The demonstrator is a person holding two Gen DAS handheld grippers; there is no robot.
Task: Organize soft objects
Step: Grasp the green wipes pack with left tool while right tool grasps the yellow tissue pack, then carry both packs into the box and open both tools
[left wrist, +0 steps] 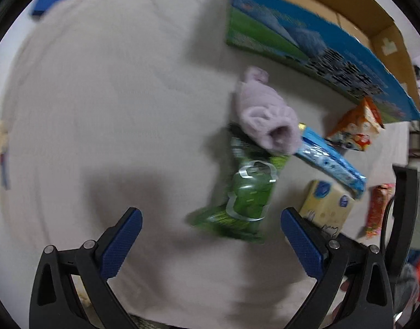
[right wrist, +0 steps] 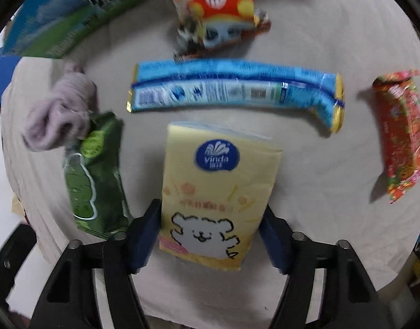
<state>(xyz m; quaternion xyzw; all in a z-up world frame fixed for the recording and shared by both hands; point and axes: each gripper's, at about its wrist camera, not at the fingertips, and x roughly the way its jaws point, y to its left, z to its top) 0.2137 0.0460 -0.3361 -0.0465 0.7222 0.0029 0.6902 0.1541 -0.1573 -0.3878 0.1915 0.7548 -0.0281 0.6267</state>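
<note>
A yellow tissue pack (right wrist: 219, 192) lies on the cloth-covered table (right wrist: 306, 192), its lower end between the blue pads (right wrist: 148, 233) of the right gripper (right wrist: 210, 235), which flank both sides; whether they press it is unclear amid blur. The left gripper (left wrist: 211, 240) hovers spread wide above the cloth, holding nothing, with a green packet (left wrist: 245, 194) just ahead. A lilac sock (left wrist: 264, 115) overlaps that packet's far end. A blue wrapper (right wrist: 234, 89) lies beyond the tissues, a red packet (right wrist: 402, 134) well to the right.
</note>
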